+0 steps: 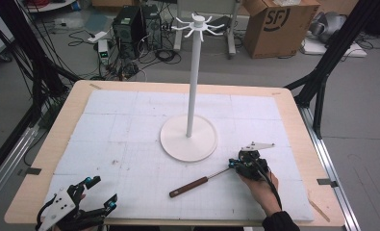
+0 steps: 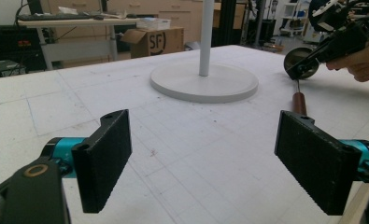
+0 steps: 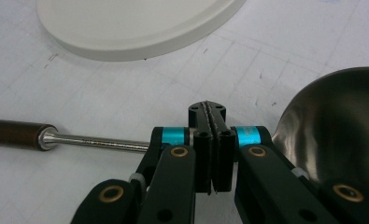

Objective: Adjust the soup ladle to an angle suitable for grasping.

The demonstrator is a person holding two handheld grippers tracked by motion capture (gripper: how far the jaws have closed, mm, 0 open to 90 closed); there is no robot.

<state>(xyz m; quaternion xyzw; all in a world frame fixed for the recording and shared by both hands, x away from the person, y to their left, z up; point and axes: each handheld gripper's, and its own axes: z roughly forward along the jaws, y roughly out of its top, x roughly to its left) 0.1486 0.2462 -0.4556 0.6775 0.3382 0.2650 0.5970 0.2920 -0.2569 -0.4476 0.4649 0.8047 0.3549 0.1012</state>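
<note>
- Right claw sits on the right side of the tabletop, just below the white stand's round base.
- Clamped tight on the ladle, right where the thin metal shaft meets the bowl. Pads pressed together with the shaft running off to one side and the shiny bowl bulging out on the other, seen from the right gripper view.
- Ladle's dark wooden handle lies toward the near middle of the tabletop, angled down and to the left in the high view, tip well apart from the left claw.
- Can't tell if the handle end rests on the foam mat or hangs just above it.
- Left claw parked at the near left corner, wide apart, nothing between the pads. Gripped by a hand at the tabletop's edge.
- From the left gripper view, ladle bowl pinched in the other claw over at the right, handle pointing back toward the camera.
- White stand pole upright in the middle, hooked crown on top, nothing hanging on it.
</note>
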